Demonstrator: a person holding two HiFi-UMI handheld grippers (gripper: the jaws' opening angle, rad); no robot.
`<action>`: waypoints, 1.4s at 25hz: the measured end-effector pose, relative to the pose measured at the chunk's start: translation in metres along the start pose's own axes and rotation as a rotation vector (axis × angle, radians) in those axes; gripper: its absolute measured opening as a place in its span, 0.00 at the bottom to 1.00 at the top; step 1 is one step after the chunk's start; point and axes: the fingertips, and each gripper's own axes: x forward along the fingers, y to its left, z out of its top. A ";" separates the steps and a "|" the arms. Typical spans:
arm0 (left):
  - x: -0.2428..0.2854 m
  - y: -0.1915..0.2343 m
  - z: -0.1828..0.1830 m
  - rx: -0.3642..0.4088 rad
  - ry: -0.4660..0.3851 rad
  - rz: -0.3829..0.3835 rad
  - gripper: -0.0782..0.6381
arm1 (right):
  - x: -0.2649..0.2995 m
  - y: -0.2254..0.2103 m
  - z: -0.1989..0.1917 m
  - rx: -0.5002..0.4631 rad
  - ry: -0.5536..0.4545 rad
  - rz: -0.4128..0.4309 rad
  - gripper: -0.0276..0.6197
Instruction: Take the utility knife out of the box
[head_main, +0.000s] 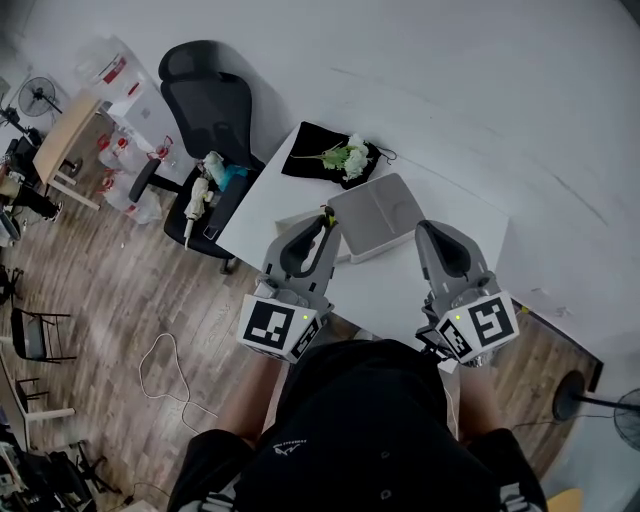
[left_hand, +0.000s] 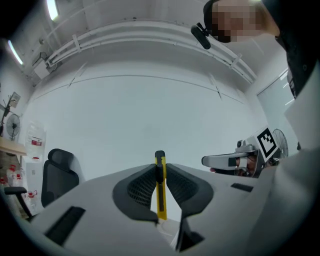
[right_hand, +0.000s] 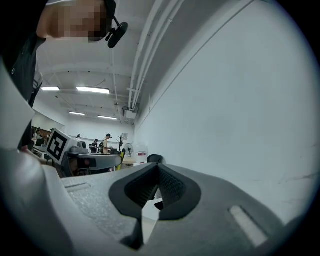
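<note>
White worktop (head_main: 262, 215) is being viewed from above, grey box (head_main: 378, 215) resting on it | utility knife (left_hand: 160, 192) is being clamped upright in left tongs (left_hand: 160, 169), just beside the box, so extraction is being judged done | right tongs (right_hand: 156, 170) are being held closed and empty, probably unneeded.

The near edge of the white table (head_main: 385, 285) lies open. The grey box (head_main: 375, 215) fills the middle, a black cloth (head_main: 312, 150) behind it. An office chair (head_main: 205, 100) crowds the left side.
</note>
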 end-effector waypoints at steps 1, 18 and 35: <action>0.001 0.000 0.004 0.000 -0.010 -0.001 0.19 | 0.001 -0.001 0.003 -0.008 -0.006 0.001 0.05; 0.004 -0.003 0.001 0.015 0.001 0.009 0.19 | 0.003 -0.007 0.010 -0.014 -0.022 -0.008 0.05; 0.002 -0.005 0.003 0.021 -0.010 0.007 0.19 | 0.000 -0.007 0.014 -0.018 -0.035 -0.012 0.05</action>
